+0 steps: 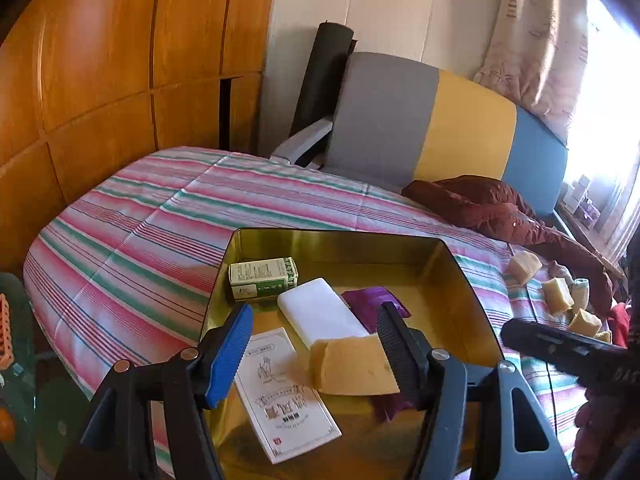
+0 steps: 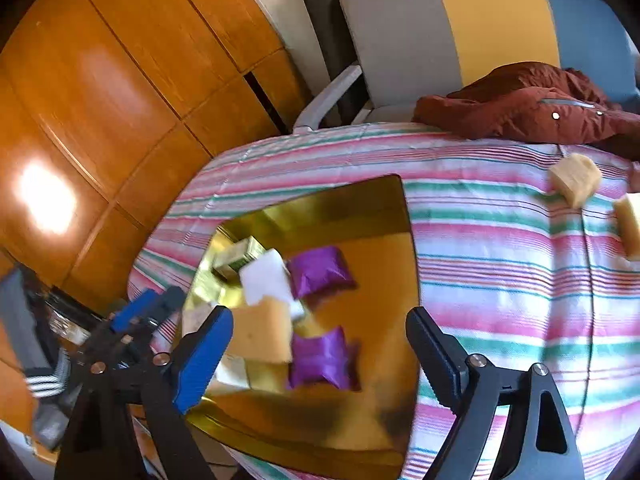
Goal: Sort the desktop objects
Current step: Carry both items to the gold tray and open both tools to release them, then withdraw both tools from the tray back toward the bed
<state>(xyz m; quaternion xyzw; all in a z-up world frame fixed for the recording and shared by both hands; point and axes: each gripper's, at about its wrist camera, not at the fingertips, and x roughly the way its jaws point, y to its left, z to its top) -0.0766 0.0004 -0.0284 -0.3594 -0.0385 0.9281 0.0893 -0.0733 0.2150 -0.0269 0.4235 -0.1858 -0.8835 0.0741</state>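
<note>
A gold metal tin (image 1: 472, 292) lies on the striped table. In it are a green box (image 1: 264, 278), a white block (image 1: 320, 316), a purple packet (image 1: 376, 304), a white card (image 1: 284, 396) and a yellow sponge (image 1: 352, 366). My left gripper (image 1: 316, 334) is open above the tin; the sponge touches its black finger (image 1: 394, 332), clear of the blue one. My right gripper (image 2: 320, 332) is open and empty over the tin (image 2: 360, 432). There the sponge (image 2: 264, 334) and two purple packets (image 2: 320, 270) show, blurred.
Several yellow sponge pieces (image 1: 556, 294) lie on the striped cloth (image 1: 132, 248) to the right, also in the right wrist view (image 2: 576, 178). A maroon jacket (image 2: 520, 104) lies at the far edge by a chair (image 1: 424, 120). A wooden wardrobe (image 1: 100, 60) stands left.
</note>
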